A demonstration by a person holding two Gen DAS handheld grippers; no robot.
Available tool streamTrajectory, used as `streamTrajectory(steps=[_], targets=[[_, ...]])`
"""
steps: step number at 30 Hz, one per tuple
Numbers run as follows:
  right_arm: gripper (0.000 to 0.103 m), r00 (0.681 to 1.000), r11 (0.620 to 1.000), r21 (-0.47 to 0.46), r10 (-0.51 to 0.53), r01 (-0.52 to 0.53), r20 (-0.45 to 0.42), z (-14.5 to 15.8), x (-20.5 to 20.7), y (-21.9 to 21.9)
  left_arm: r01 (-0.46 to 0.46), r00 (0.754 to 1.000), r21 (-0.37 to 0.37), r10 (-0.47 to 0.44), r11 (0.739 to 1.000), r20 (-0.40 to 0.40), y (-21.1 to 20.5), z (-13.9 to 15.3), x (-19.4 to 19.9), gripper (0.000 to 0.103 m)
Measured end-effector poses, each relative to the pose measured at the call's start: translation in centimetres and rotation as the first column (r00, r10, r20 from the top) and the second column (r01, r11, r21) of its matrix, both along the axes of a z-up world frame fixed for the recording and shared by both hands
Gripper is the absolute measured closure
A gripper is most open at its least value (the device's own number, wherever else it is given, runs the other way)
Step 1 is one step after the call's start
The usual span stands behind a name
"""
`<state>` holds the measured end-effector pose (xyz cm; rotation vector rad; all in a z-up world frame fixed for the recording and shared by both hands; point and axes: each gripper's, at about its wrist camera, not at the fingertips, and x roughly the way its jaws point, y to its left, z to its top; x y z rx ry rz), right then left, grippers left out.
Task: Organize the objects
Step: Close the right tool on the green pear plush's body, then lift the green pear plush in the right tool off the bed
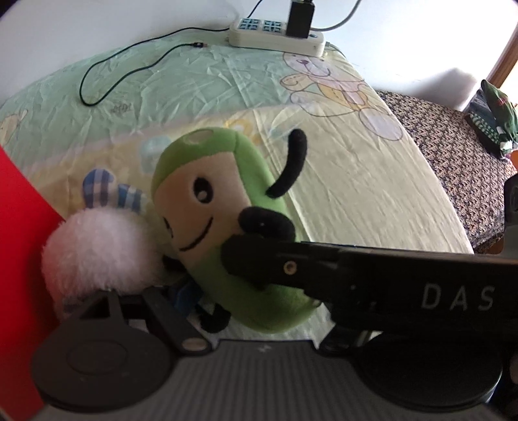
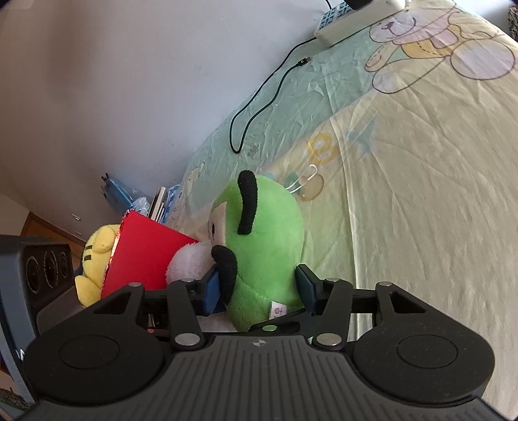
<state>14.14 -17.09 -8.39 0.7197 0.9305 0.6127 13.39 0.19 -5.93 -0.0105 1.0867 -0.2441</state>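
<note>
The right gripper [image 2: 259,288] clamped the green plush toy [image 2: 262,239] low — its top could flop; the left gripper's [image 1: 181,291] fingers looked nearly together, hold uncertain.

The right gripper [image 2: 259,288] points gently downward with its blue pads [image 2: 212,296] pressed against something soft, while the left gripper [image 1: 207,281], angled steeply down, stands nearly closed.

**Hidden and cut off**

Green plush [image 2: 265,239]: face turned away in the right wrist view, lower body hidden behind the blue pads [image 2: 212,293]. White fluffy toy [image 1: 97,252] partly covered by the plush and the gripper body. Yellow plush [image 2: 94,259] half hidden behind the red box [image 2: 142,259]. Power strip [image 2: 353,22] cropped by the top edge. Left gripper's fingertips not visible past the right gripper's finger [image 1: 356,275].
</note>
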Motion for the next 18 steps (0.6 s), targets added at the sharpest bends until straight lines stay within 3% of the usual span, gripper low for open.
streamTrajectory(steps=[6, 18], targets=[[0.052, 0.999, 1.000, 0.028, -0.005, 0.006, -0.050, 0.2, -1.8, -0.8, 0.040, 0.999, -0.018, -0.041, 0.999, -0.013, -0.3, 0.3, -1.5, 0.029], [0.052, 0.987, 0.998, 0.055, 0.033, -0.025, -0.155, 0.2, -8.4, -1.6, 0.135, 0.989, -0.062, -0.138, 0.989, -0.061, -0.8, 0.4, -8.5, 0.029]])
